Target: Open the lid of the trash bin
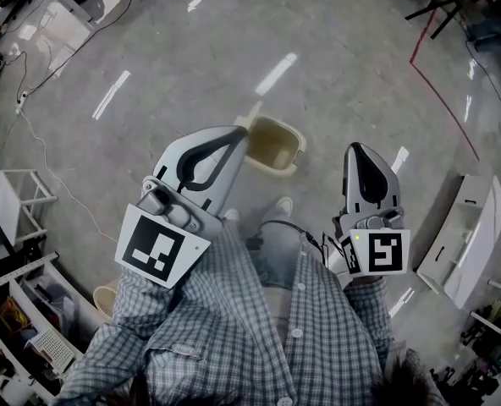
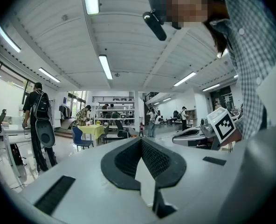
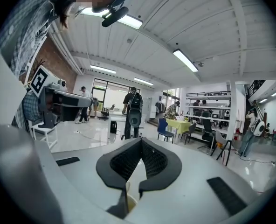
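From above, the head view shows the tan plastic trash bin point(image 1: 273, 147) standing on the glossy grey concrete floor point(image 1: 191, 49), just ahead of the person's pale shoes point(image 1: 283, 205). Its dark inside is exposed, and a lighter flap point(image 1: 250, 123) stands at its far left rim (it seems to be the lid, though it is too small to be sure). The left hand-held gripper point(image 1: 236, 134) is raised with its tip overlapping the bin's left edge in this view. Whether it touches the bin cannot be told. The right hand-held gripper point(image 1: 358, 149) is held well to the bin's right. Both are carried by arms in a grey checked shirt point(image 1: 233, 337), and each has a black-and-white marker cube point(image 1: 159, 248) at its rear. Neither gripper view shows the bin. They look level across a large hall, where there are ceiling strip lights point(image 2: 105, 66), a person with a black backpack point(image 2: 39, 120), a yellow-covered table point(image 2: 92, 131) and a blue chair point(image 3: 165, 129). What they do settle is the jaws. In the left gripper view the ribbed black pads point(image 2: 157, 160) meet at their tips with nothing between them. In the right gripper view the pads point(image 3: 156, 158) are likewise closed tip to tip and empty. Only the head view shows the red line point(image 1: 441, 91) on the floor and the white cabinet point(image 1: 470, 235) lying on the floor at the right.
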A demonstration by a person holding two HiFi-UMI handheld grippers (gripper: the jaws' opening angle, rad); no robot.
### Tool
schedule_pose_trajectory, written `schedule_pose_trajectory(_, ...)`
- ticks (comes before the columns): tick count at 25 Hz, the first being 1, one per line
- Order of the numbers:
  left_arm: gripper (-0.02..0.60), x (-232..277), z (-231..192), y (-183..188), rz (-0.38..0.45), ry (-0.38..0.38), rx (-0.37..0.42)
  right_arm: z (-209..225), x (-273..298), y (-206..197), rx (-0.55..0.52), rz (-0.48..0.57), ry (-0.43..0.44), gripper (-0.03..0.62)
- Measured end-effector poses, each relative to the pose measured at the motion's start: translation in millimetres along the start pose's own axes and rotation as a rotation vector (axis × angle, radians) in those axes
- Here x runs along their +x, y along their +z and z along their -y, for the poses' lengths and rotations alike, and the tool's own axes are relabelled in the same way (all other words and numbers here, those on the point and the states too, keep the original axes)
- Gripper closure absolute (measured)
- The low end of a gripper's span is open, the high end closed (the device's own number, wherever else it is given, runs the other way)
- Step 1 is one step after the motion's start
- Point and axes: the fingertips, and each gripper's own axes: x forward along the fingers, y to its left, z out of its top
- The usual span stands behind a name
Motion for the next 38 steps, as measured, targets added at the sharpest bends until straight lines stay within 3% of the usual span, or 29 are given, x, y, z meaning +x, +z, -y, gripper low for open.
schedule_pose_trajectory(38, 0.577, 0, 12, -9, -0.020, -0.001, -0.013, -1, -14, -19, 0.010, -0.048, 0.003, 0.576)
